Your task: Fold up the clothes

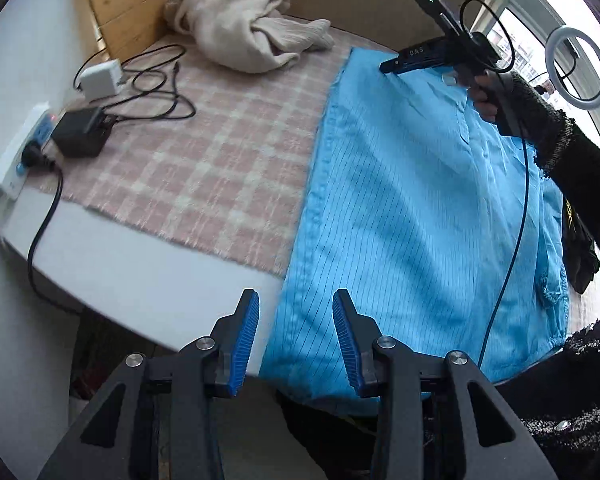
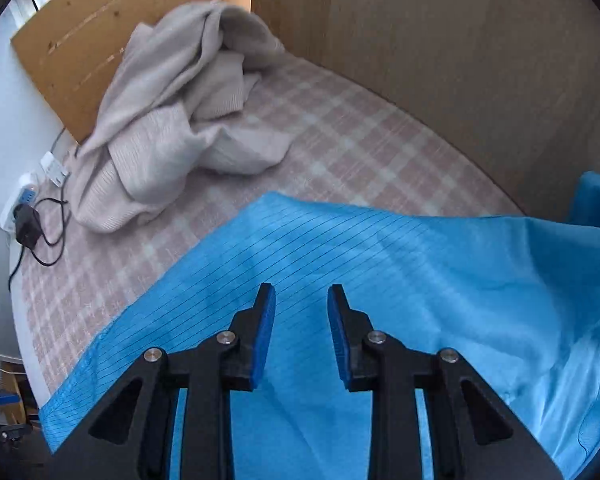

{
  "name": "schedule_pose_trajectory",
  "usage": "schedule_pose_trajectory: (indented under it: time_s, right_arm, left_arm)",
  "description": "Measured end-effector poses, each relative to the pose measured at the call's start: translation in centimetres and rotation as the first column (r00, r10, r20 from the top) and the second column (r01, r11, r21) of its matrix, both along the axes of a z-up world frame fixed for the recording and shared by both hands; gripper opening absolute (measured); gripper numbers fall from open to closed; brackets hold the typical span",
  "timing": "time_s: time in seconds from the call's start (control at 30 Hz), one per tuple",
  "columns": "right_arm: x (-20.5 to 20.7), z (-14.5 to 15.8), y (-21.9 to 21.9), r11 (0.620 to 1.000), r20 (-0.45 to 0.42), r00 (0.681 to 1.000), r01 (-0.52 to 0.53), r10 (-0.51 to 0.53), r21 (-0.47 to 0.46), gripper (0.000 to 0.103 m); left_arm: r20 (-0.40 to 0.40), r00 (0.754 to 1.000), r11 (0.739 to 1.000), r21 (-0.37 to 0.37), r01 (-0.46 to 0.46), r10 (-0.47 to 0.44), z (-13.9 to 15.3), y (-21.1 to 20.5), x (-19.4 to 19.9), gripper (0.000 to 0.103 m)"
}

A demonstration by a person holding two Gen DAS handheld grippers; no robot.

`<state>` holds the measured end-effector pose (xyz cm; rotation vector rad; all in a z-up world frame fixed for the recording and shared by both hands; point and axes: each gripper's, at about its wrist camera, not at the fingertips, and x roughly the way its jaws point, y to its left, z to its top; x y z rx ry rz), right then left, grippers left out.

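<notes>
Blue pinstriped garment (image 1: 420,200) lies spread flat over the right half of the left wrist view, on the pink plaid blanket (image 1: 204,160), near edge hanging off the table front. Flat layout reads as staged for a fold.

Beige sweater (image 1: 244,28) is bunched at upper centre, well apart, probably queued.

Chargers and cables (image 1: 100,92) sit upper left, off the work area.

Left gripper (image 1: 296,336): jaws apart, nothing between them, hovering over the garment's lower-left hem edge, pointing steeply down.

Right gripper (image 2: 301,332): jaws apart, no cloth pinched, over the blue fabric, steeply down. In the left wrist view it hangs at upper right over the garment's far corner, hand (image 1: 486,96) on the grip, dark knit sleeve behind.

Both empty: my read, between folds.
</notes>
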<state>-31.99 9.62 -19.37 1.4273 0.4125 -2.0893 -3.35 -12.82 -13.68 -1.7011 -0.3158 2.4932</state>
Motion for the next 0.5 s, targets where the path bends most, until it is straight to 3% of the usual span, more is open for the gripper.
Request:
schedule_pose_trajectory:
  time_s: [0.17,0.33,0.43,0.5]
  right_arm:
    - [0.1,-2.4,-0.4,0.994,0.036,0.999,0.009,-0.013,0.109,0.027]
    - [0.6,0.6,0.6,0.996,0.033,0.997,0.064,-0.066,0.067,0.028]
    - [0.6,2.8,0.7,0.993,0.036,0.993,0.115,-0.116,0.034,0.043]
    - [0.0,4.1,0.6,0.989,0.031,0.989,0.146,-0.147,0.029,0.045]
  left_arm:
    - [0.047,0.999,0.999,0.052,-0.016,0.014,-3.0,-0.5,3.2,0.037]
    - [0.071,0.997,0.998,0.058,-0.013,0.009,-4.9,-0.8,3.9,0.041]
    - [0.055,0.998,0.998,0.066,-0.015,0.011,-4.5,-1.3,4.2,0.041]
    - [0.027,0.999,0.997,0.07,0.019,-0.021,-3.8,-1.3,3.8,0.041]
